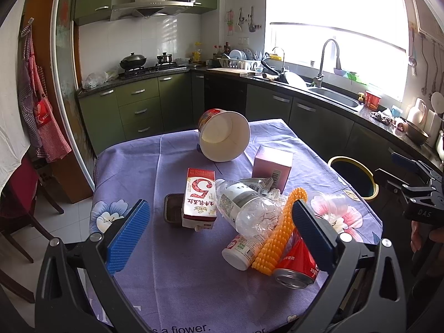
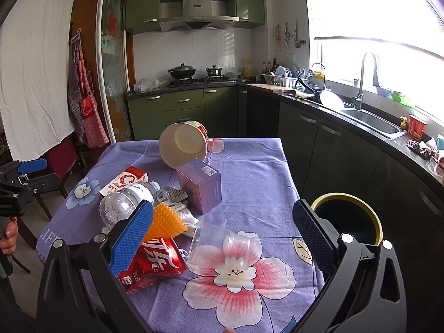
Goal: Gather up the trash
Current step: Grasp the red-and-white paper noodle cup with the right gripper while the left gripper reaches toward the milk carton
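Note:
Trash lies on a table with a purple flowered cloth [image 1: 155, 161]: a tipped paper bowl [image 1: 224, 136], a milk carton [image 1: 199, 195], a clear plastic bottle [image 1: 247, 208], an orange spiky piece [image 1: 280, 236], a red can [image 1: 295, 263], a small white bottle [image 1: 240, 251], a purple box [image 1: 272, 168] and a dark tray [image 1: 173, 208]. My left gripper [image 1: 219, 230] is open above the pile, holding nothing. My right gripper [image 2: 224, 241] is open and empty over a clear plastic cup [image 2: 222, 249], beside the red can [image 2: 155, 260]. A black bin with a yellow rim [image 2: 349, 216] stands right of the table.
Green kitchen cabinets [image 1: 138, 105], a stove with pots [image 1: 144, 63], and a counter with a sink [image 1: 335, 97] run behind and right of the table. A chair [image 1: 16, 194] stands at the left. The bin also shows in the left wrist view [image 1: 355, 177].

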Tool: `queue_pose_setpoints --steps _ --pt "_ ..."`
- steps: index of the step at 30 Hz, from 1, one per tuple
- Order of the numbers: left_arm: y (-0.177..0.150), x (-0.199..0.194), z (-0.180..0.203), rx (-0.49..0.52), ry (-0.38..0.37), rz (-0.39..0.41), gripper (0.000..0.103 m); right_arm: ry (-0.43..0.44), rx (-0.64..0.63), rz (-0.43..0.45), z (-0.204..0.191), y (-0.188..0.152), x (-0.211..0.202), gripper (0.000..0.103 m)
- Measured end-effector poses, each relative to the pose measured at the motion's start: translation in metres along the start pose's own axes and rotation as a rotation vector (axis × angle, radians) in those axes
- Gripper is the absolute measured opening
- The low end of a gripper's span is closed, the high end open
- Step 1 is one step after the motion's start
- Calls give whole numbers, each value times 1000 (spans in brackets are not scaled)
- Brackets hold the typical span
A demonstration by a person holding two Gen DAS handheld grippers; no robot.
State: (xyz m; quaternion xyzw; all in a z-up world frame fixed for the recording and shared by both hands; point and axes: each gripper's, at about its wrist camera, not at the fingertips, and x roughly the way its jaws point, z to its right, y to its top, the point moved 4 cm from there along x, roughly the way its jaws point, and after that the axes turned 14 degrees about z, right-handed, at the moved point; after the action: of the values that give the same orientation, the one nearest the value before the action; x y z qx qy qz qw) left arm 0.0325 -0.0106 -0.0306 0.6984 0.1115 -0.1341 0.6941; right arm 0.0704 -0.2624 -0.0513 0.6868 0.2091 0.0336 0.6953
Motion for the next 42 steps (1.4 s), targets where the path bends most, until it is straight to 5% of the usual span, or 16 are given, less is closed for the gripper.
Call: queue_pose_setpoints --steps 17,24,35,39,42 --pt "1 3 -1 -3 -6 -6 97 8 1 -9 0 -1 2 99" --pt "11 37 -27 -86 -12 -26 97 50 -54 -10 -10 10 29 99" --pt "20 145 -81 -110 62 -51 97 204 -174 -81 -36 55 174 98" --pt "18 172 -91 -127 66 -61 97 225 -233 -155 -45 53 253 77" --pt "18 184 -96 -140 60 -63 97 246 -251 -223 -50 48 306 71"
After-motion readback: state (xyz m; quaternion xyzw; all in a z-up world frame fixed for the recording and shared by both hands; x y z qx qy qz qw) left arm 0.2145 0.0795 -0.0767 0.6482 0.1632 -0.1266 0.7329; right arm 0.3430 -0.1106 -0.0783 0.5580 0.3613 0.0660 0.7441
